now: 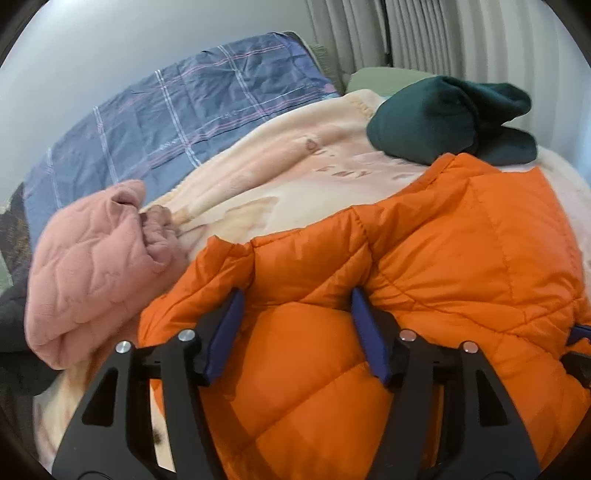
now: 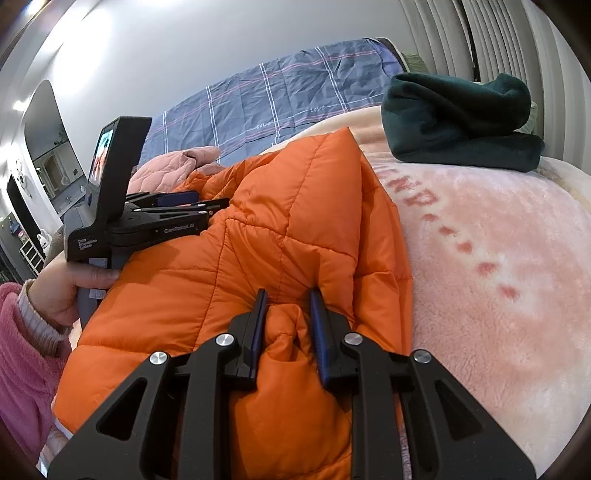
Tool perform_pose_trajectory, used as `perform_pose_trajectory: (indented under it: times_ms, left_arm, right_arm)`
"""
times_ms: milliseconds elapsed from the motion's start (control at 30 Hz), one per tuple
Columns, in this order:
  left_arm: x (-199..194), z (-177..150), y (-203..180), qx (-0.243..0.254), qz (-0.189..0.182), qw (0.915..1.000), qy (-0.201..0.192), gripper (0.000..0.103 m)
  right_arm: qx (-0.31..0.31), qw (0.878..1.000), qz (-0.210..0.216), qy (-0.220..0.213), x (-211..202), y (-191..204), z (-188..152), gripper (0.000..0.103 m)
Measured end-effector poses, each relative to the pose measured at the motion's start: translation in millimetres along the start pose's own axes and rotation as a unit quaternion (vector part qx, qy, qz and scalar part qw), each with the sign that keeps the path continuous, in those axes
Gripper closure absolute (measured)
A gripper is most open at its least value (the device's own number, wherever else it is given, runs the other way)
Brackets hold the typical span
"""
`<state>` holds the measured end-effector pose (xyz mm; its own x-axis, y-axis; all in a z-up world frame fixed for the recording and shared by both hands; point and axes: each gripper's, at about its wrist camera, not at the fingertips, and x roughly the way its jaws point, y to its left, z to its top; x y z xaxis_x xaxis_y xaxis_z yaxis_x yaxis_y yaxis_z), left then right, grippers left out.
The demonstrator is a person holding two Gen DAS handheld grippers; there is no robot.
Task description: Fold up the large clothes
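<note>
An orange quilted puffer jacket (image 1: 424, 258) lies partly folded on a pale pink blanket (image 1: 266, 173); it also fills the middle of the right wrist view (image 2: 258, 229). My left gripper (image 1: 295, 314) is open, its jaws wide apart and pressed over the jacket's padded fabric. It shows from the side in the right wrist view (image 2: 177, 203), held by a hand. My right gripper (image 2: 286, 317) is shut on a thick bunched fold of the jacket at its near edge, with fabric bulging between the fingers (image 2: 258, 321).
A pink quilted garment (image 1: 92, 266) lies bunched at the left. A folded dark green garment (image 1: 450, 118) sits at the far right on the blanket (image 2: 498, 258). A blue plaid cover (image 1: 177, 118) lies against the wall. Curtains (image 1: 461, 33) hang behind.
</note>
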<state>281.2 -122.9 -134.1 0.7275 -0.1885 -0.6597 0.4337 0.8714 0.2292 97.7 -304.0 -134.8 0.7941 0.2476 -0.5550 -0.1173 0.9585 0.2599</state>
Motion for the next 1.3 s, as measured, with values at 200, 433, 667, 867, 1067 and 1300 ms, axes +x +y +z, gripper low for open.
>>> perform_pose_trajectory:
  times_ms: [200, 433, 667, 867, 1067, 1300]
  left_arm:
    - [-21, 17, -11, 0.021, -0.04, 0.9989, -0.01, 0.08]
    - [13, 35, -37, 0.057, -0.085, 0.9936, 0.047, 0.082]
    - [23, 23, -45, 0.063, -0.057, 0.9956, 0.039, 0.082]
    - [20, 21, -45, 0.066, -0.056, 0.9956, 0.037, 0.082]
    - [17, 19, -38, 0.053, -0.072, 0.9954, 0.034, 0.083]
    - [18, 20, -34, 0.045, -0.083, 0.995, 0.032, 0.083]
  right_arm:
    - [0.001, 1.0, -0.002, -0.002, 0, 1, -1, 0.081]
    - [0.004, 1.0, -0.003, -0.003, -1, -1, 0, 0.081]
    - [0.0, 1.0, -0.007, 0.0, 2, -2, 1, 0.081]
    - [-0.022, 0.999, -0.022, 0.016, -4, 6, 6, 0.08]
    - [-0.055, 0.998, 0.004, 0.03, -41, 11, 60, 0.078]
    - [-0.089, 0.993, -0.031, 0.067, 26, 6, 84, 0.084]
